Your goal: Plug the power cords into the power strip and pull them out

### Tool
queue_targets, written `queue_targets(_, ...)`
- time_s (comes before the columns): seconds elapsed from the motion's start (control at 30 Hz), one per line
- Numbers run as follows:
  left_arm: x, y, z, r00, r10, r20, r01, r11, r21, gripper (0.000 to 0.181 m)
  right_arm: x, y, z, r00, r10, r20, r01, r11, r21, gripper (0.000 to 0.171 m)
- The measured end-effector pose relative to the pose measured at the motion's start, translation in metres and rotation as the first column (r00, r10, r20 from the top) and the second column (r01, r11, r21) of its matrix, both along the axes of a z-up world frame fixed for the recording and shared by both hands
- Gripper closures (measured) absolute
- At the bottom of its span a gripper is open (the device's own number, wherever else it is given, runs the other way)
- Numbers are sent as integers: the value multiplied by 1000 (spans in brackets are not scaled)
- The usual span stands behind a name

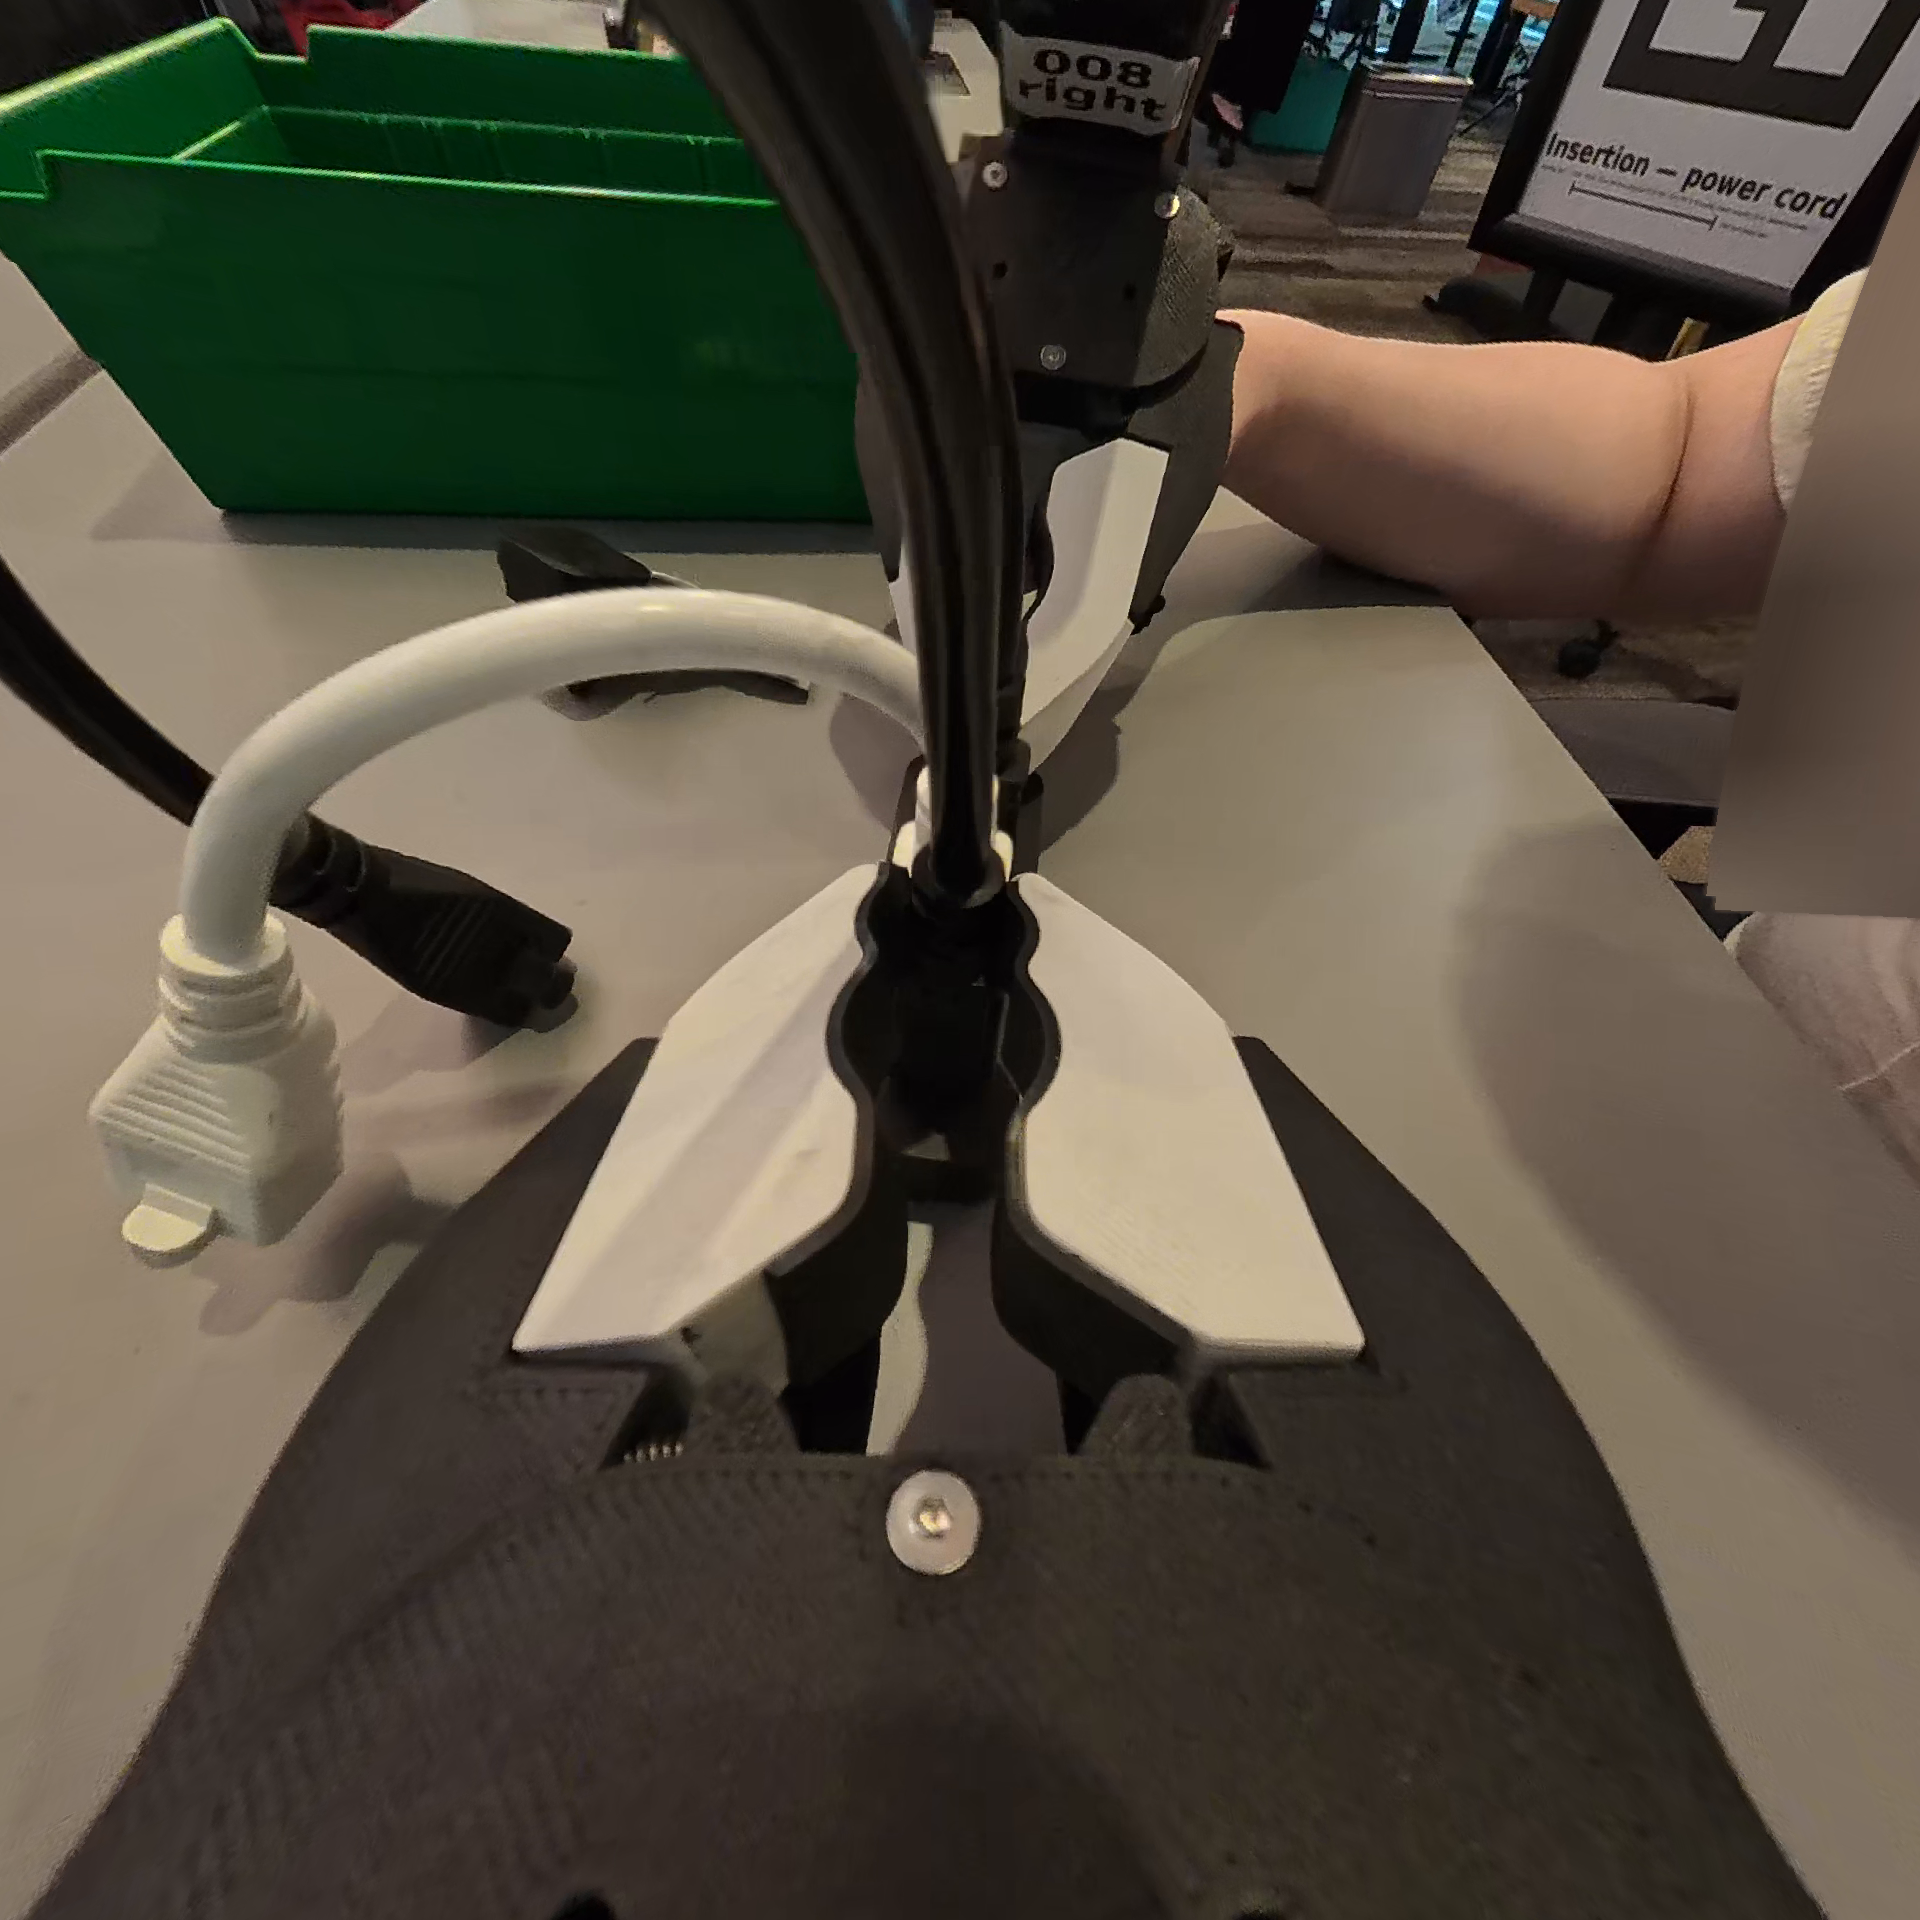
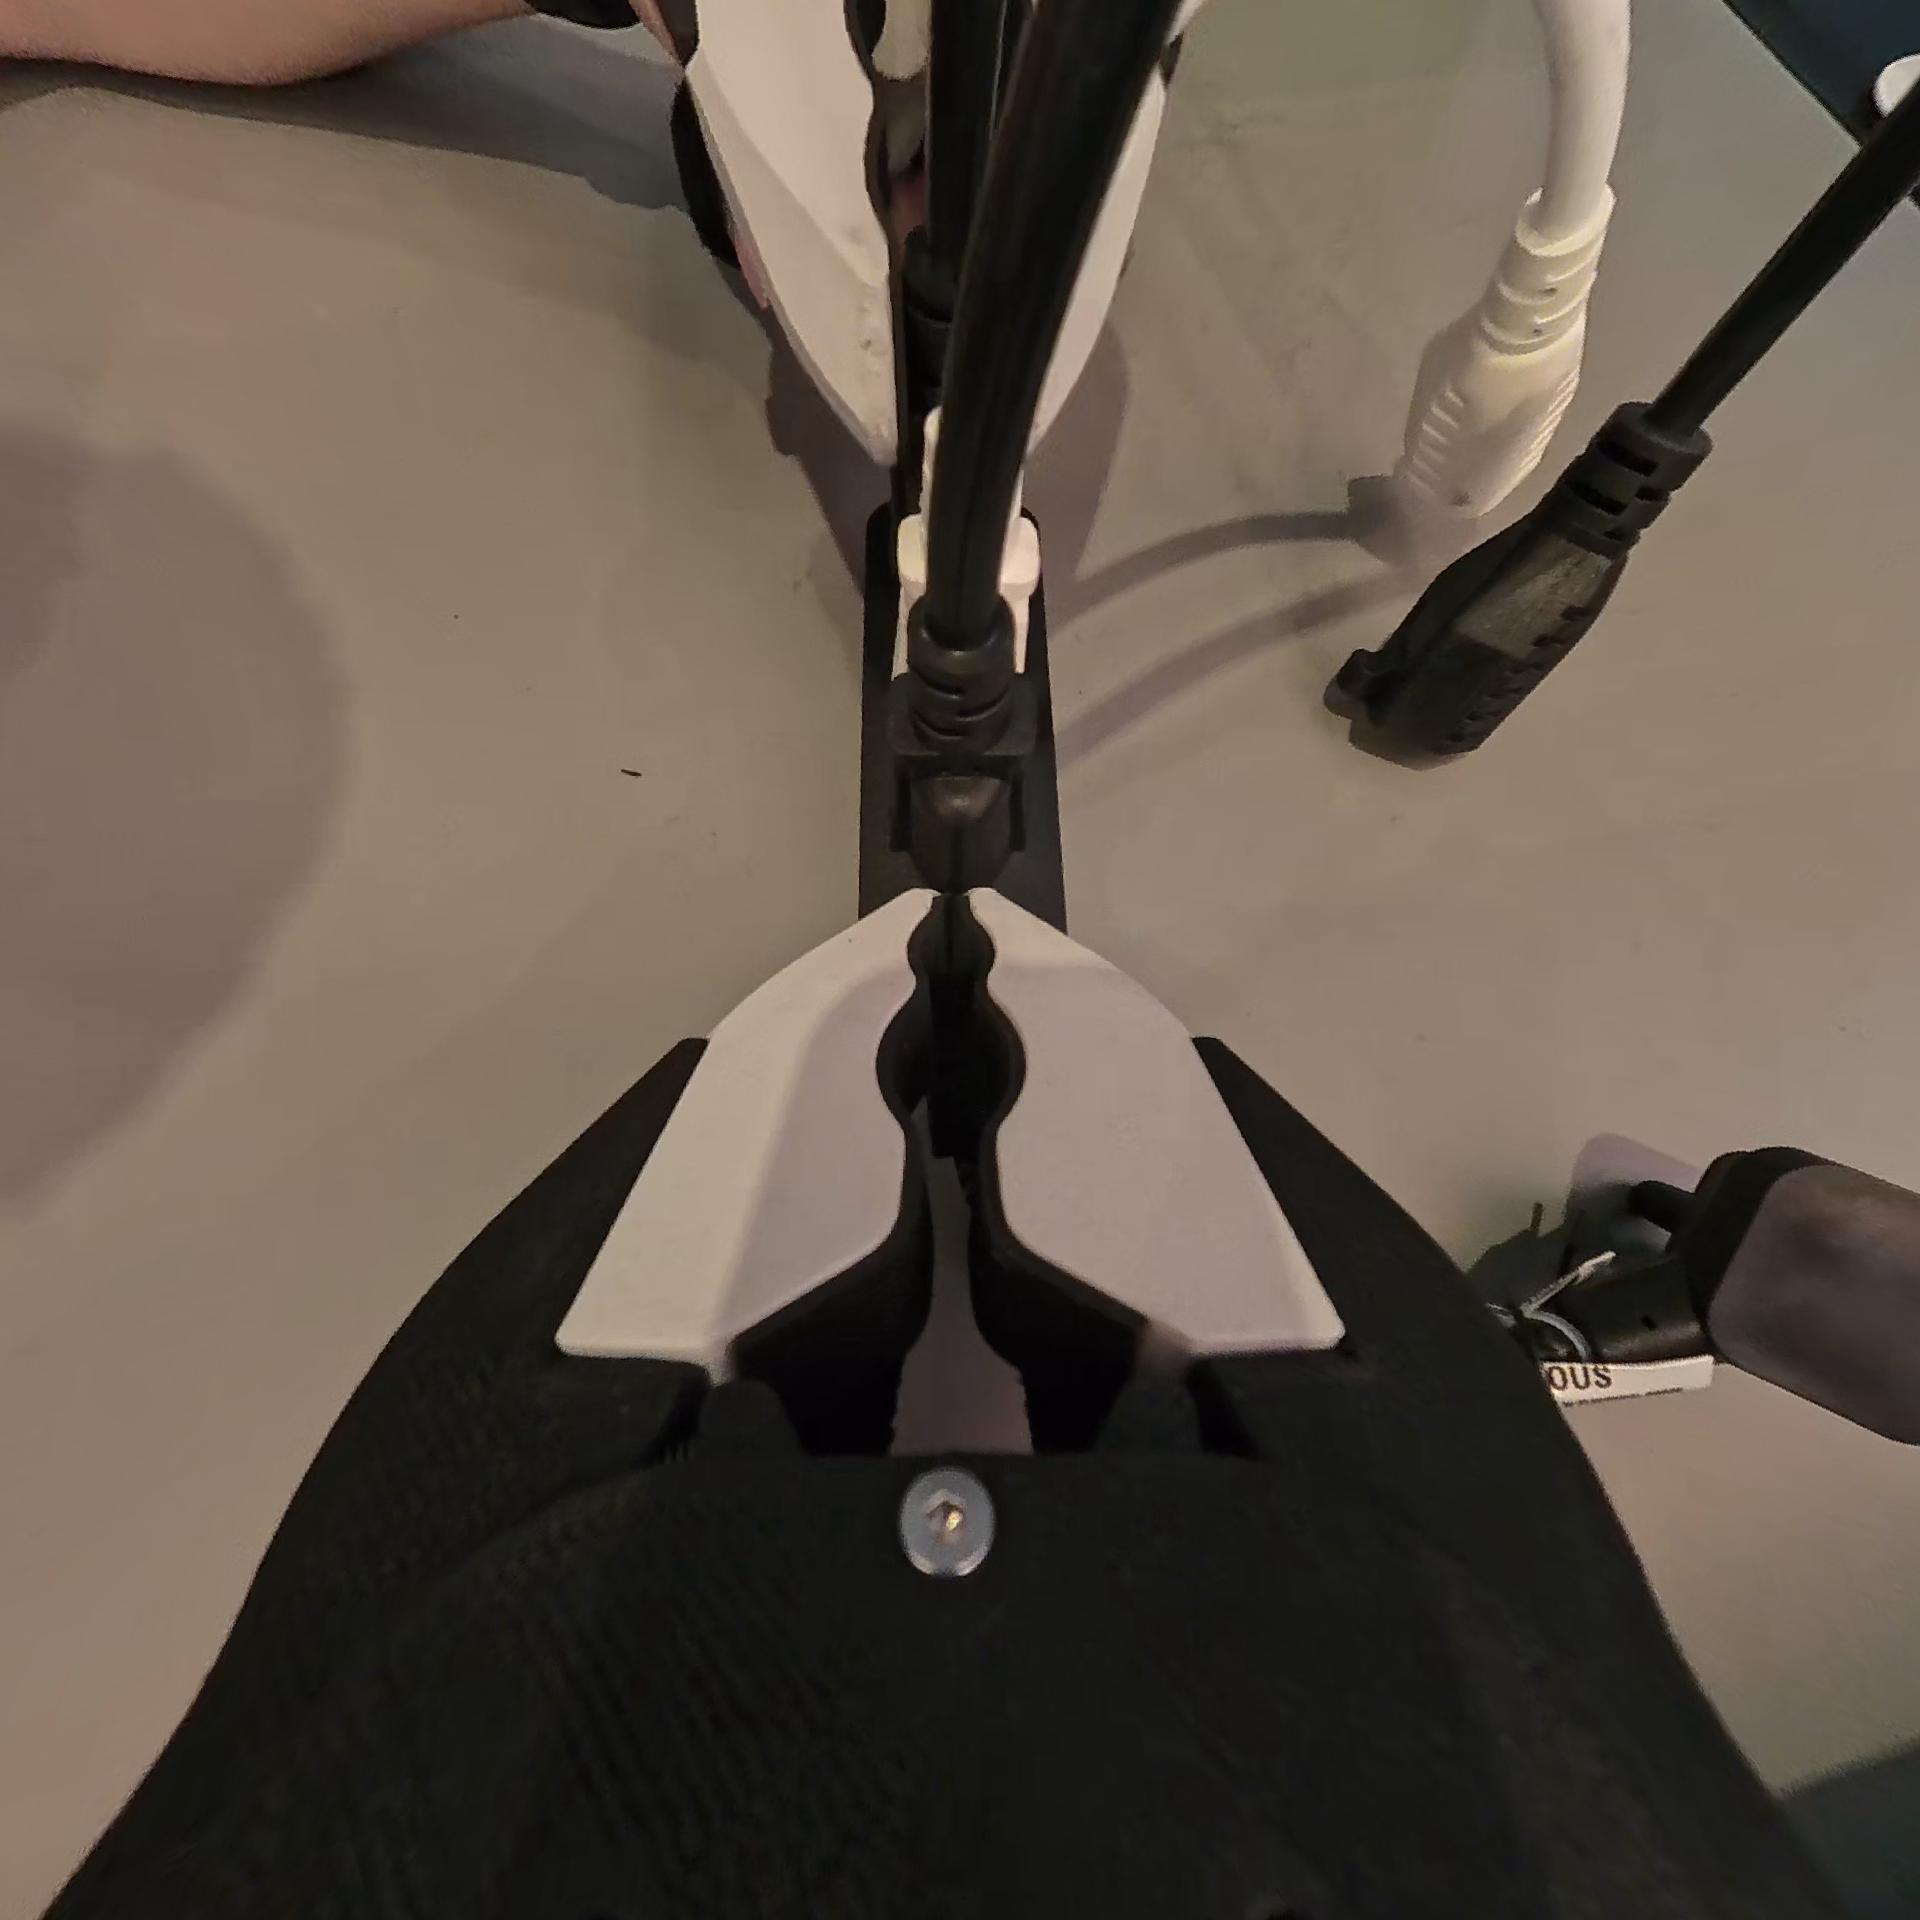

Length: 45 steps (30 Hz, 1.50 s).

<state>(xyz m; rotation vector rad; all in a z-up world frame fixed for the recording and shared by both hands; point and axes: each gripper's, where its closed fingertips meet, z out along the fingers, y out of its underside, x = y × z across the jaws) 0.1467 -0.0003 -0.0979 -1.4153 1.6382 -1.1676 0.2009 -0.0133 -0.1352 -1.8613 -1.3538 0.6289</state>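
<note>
A narrow black power strip (image 2: 1042,800) lies on the grey table between my two grippers. A black plug (image 2: 956,686) and a white plug (image 2: 916,551) stand in it, and their cords rise upward. My left gripper (image 1: 951,883) is shut on a black plug (image 1: 940,1029) set in the strip. It shows from the other side in the right wrist view (image 2: 956,436). My right gripper (image 2: 956,896) is shut on the strip's near end. It shows in the left wrist view (image 1: 1029,727) at the strip's far end.
The white cord's loose connector (image 1: 223,1101) and a black connector (image 1: 457,951) lie left of the strip. A green bin (image 1: 416,312) stands at the back left. A person's forearm (image 1: 1455,457) rests on the table edge. Another black plug with a tag (image 2: 1787,1288) lies nearby. The left gripper's tips are roughly 8 cm from the right gripper's. About 10 cm separates my left fingertips from the black connector (image 1: 457,951).
</note>
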Motion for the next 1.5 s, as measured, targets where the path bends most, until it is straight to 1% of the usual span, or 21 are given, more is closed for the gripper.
queue_targets(0.3,0,-1,-1,1000,-5,-8,5,1000,-13,162,1,0,0,1000,1,11,-1,1000,2,166)
queue_targets(0.4,0,-1,-1,1000,-13,-28,13,1000,6,162,1,0,0,1000,1,11,-1,1000,-3,166)
queue_targets(0.6,-4,-1,0,1000,7,25,-7,1000,-29,162,0,-1,0,1000,-1,7,1,1000,0,166)
queue_targets(0.7,-4,-1,0,1000,12,22,-11,1000,-24,162,0,-1,0,1000,-1,9,1,1000,2,166)
queue_targets(0.8,0,-2,-1,1000,-2,-18,2,1000,11,162,0,-1,0,1000,-2,12,2,1000,3,166)
queue_targets(0.83,0,-2,-1,1000,-3,-21,3,1000,4,161,0,-1,0,1000,-2,10,2,1000,1,166)
queue_targets(1.07,-3,-2,-1,1000,-13,9,13,1000,-9,162,-2,-2,0,1000,-1,2,1,1000,2,166)
queue_targets(1.13,-2,-2,1,999,-19,31,18,1000,17,163,-2,-2,0,1000,0,2,0,1000,1,167)
queue_targets(1.17,-1,-2,2,999,-12,42,11,1000,27,164,-2,-2,0,1000,1,0,-1,1000,4,166)
queue_targets(1.23,-1,-2,4,998,2,65,-8,995,100,165,-2,-2,0,1000,-3,-9,3,1000,8,166)
queue_targets(1.3,-3,-1,7,997,22,70,-31,992,122,163,-3,-2,0,1000,-4,-27,5,1000,22,167)
queue_targets(1.37,-7,5,15,994,69,83,-78,991,111,150,-2,-3,1,999,12,-39,-10,999,39,167)
queue_targets(1.4,-11,6,21,991,95,99,-103,992,79,146,-1,-4,2,999,25,-25,-23,999,49,167)
queue_targets(1.43,-16,6,25,987,119,107,-124,991,42,147,1,-3,7,1000,21,-12,-20,997,71,168)
queue_targets(1.47,-22,6,23,984,150,92,-153,988,26,147,0,-2,22,999,13,-44,-8,994,107,168)
queue_targets(1.5,-29,9,15,980,191,56,-193,980,41,147,-6,-5,47,992,21,-127,-3,990,143,168)
